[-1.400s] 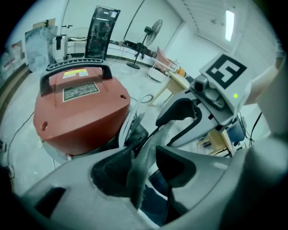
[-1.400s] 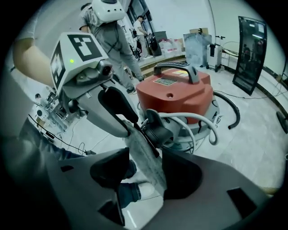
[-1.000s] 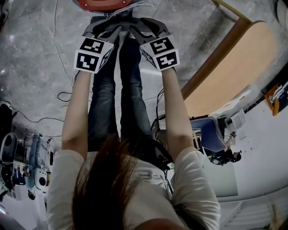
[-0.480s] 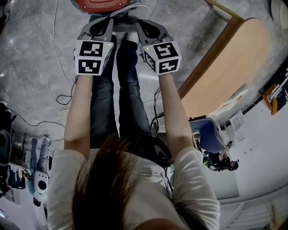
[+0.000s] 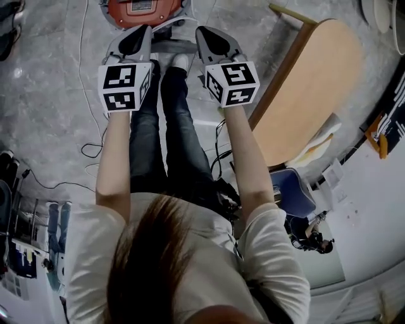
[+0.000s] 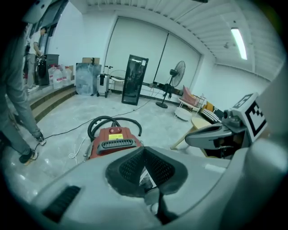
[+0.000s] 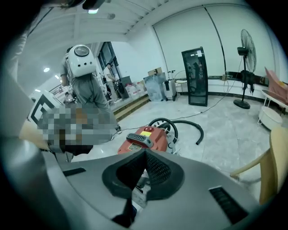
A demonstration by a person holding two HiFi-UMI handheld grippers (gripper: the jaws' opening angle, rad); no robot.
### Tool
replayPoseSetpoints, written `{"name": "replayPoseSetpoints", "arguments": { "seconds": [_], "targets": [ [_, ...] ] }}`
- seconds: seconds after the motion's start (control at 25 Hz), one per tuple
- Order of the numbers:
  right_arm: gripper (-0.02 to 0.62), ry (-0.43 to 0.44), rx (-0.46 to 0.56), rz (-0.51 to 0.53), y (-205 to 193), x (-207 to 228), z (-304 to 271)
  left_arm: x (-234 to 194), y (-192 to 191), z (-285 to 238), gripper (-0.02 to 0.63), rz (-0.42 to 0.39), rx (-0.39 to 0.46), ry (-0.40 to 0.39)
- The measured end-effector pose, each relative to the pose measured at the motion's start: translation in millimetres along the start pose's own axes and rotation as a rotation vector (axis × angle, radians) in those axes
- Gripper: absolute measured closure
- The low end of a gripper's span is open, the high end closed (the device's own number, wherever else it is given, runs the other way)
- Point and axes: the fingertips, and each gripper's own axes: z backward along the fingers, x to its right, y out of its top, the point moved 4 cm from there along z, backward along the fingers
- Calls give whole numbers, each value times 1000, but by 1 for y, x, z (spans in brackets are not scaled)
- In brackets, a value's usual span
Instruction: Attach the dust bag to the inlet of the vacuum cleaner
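The red vacuum cleaner (image 5: 142,7) stands on the grey floor just past the person's feet, with its black hose (image 6: 108,121) coiled behind it. It also shows ahead of the jaws in both gripper views: vacuum cleaner (image 6: 113,140), vacuum cleaner (image 7: 146,139). My left gripper (image 5: 136,39) and right gripper (image 5: 212,38) hang side by side above the person's legs, short of the vacuum. Both point forward and down. The jaws of the left gripper (image 6: 145,150) meet with nothing pinched. The right gripper (image 7: 145,152) is shut the same way. I cannot make out a dust bag for certain.
A round wooden table (image 5: 310,95) stands to the right, with a blue chair (image 5: 291,190) nearer the person. Cables (image 5: 88,136) trail over the floor at left. A person (image 6: 18,90) stands at the left. A standing fan (image 6: 177,74) is far behind.
Both grippers' jaws have closed, and both hands have risen and tilted up together. More of the red vacuum cleaner now shows at the top of the head view.
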Motion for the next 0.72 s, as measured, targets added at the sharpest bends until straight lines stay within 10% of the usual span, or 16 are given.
{"name": "replayPoseSetpoints", "arguments": {
  "seconds": [0.72],
  "targets": [
    [595,-66,301,-8,187,-41,160,59,175,146,589,-67,284,-44]
  ]
}}
